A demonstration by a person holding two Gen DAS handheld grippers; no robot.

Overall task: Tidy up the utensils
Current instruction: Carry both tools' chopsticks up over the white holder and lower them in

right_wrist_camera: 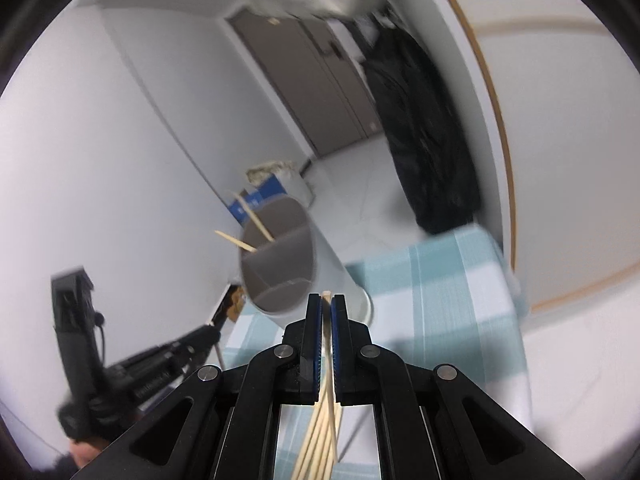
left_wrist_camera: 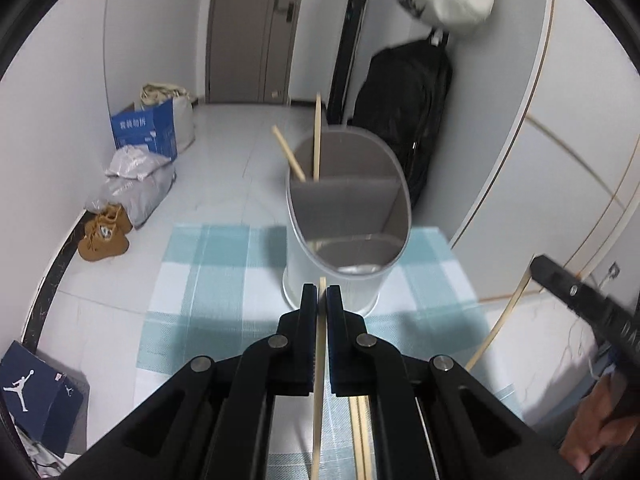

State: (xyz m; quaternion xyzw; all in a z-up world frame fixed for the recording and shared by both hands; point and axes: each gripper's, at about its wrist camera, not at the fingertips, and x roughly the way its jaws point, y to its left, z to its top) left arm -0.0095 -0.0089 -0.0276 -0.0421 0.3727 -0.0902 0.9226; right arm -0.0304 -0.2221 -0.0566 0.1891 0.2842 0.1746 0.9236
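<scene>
A white oval utensil holder (left_wrist_camera: pixel 348 216) with grey dividers stands on a blue checked mat (left_wrist_camera: pixel 224 280). Two wooden chopsticks (left_wrist_camera: pixel 317 140) stick out of its far compartment. My left gripper (left_wrist_camera: pixel 321 292) is shut on one wooden chopstick (left_wrist_camera: pixel 319 380), just in front of the holder. My right gripper (right_wrist_camera: pixel 327 302) is shut on a wooden chopstick (right_wrist_camera: pixel 329 364), its tip at the holder (right_wrist_camera: pixel 280 264) rim. More loose chopsticks (right_wrist_camera: pixel 316 440) lie below its fingers. The right gripper (left_wrist_camera: pixel 580 300) also shows at the right of the left wrist view, with a chopstick (left_wrist_camera: pixel 500 324) trailing from it.
The mat lies on a white table (left_wrist_camera: pixel 100 320). Beyond the table's edge are brown shoes (left_wrist_camera: pixel 106 232), plastic bags (left_wrist_camera: pixel 136 184), a blue box (left_wrist_camera: pixel 146 128) and a black bag (left_wrist_camera: pixel 404 120) by the wall. A shoebox (left_wrist_camera: pixel 36 396) sits at lower left.
</scene>
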